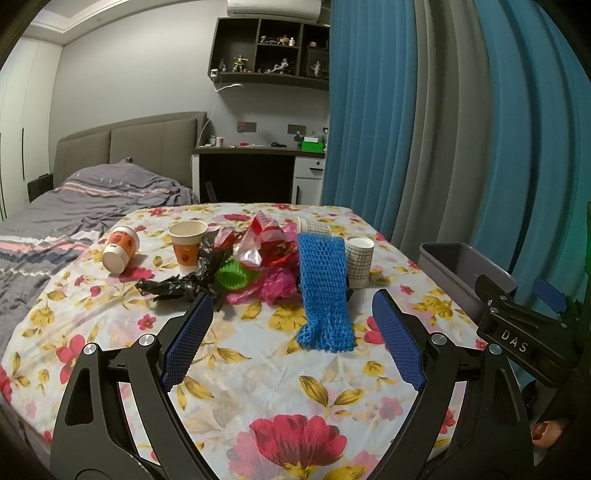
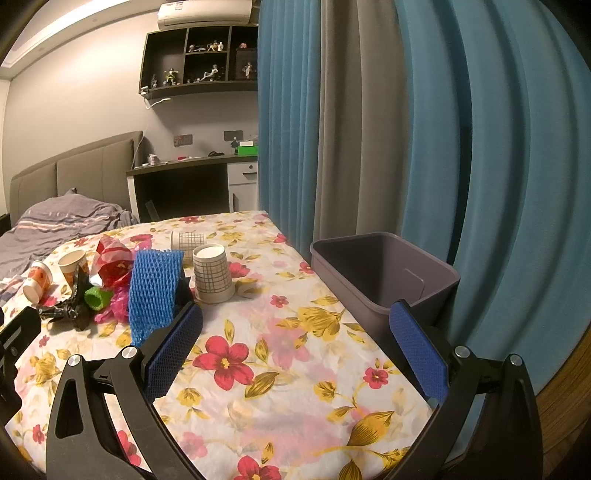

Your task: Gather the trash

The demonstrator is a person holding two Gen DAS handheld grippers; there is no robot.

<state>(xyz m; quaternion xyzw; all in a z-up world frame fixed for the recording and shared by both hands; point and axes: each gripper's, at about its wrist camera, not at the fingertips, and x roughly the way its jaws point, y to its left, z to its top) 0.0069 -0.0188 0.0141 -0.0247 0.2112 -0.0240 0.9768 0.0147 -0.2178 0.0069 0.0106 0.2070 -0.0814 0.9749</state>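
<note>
Black right gripper (image 1: 532, 325) lettered "DAS", grey bin (image 2: 384, 273)

A home bedroom: a bed (image 1: 92, 199) with a padded headboard (image 1: 129, 147) and rumpled grey bedding, a built-in desk (image 1: 258, 151), wall shelves of figurines (image 1: 269, 51), an air conditioner (image 1: 273, 7) and long blue-and-grey curtains (image 1: 424, 129)

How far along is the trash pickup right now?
Nothing looks done: the gray bin appears empty. Nothing is in hand; the left gripper and right gripper are both open. Left on the table: paper cups, blue foam net, green net, black bag, wrappers.
</note>
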